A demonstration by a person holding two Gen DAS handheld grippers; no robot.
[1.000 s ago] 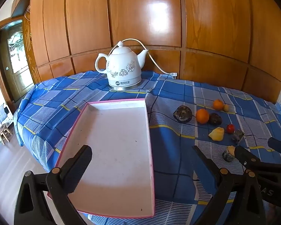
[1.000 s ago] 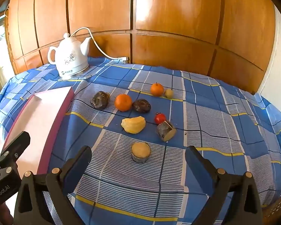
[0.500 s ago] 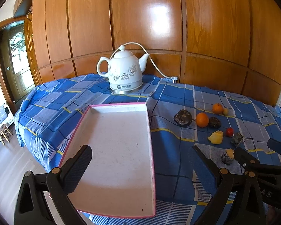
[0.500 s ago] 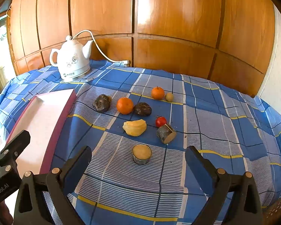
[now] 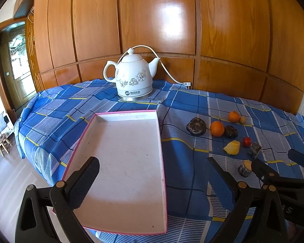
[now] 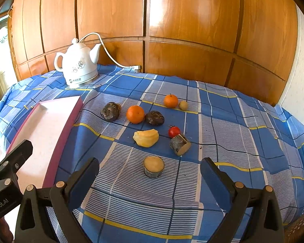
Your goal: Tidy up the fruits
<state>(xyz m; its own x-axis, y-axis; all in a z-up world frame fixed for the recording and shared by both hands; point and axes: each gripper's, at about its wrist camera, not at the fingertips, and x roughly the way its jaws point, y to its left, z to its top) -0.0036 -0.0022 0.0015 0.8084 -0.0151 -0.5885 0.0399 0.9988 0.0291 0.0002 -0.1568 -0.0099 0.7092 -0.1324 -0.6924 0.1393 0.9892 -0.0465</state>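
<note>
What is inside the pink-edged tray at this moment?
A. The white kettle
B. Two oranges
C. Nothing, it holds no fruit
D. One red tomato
C: the tray shows only its bare pale floor, while the oranges, the small red fruit and the other pieces all lie on the blue checked cloth to the tray's right, and the kettle stands behind the tray.

You can read "nRobot.AI", cut off at the frame edge, on the left claw [image 6: 5, 182] body; "AS" on the right claw [image 5: 281, 166]; kettle [image 5: 132, 79] base logo too small to read
</note>
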